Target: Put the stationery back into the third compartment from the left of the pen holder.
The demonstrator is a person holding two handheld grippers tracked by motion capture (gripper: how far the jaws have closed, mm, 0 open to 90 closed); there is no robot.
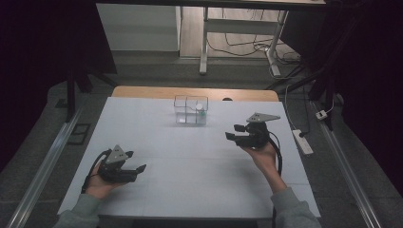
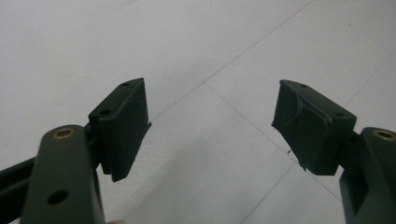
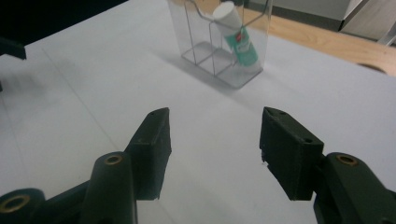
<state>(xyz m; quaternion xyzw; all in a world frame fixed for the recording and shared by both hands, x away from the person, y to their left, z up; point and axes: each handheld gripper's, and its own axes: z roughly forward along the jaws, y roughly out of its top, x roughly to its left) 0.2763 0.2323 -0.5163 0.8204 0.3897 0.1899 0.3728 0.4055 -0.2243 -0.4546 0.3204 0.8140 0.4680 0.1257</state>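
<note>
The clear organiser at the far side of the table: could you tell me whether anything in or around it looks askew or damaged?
One thing stands out: the white-capped tube leans at a slant inside the clear organiser, cap up against a wall rather than upright. The organiser itself stands square on the table, with no visible spill or damage. Both hand-held grippers are open and well clear of it.

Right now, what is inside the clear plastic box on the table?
The clear box holds one tube with a white cap, leaning tilted in one compartment. The other compartments look empty. Nothing is covered, since the walls are transparent.
</note>
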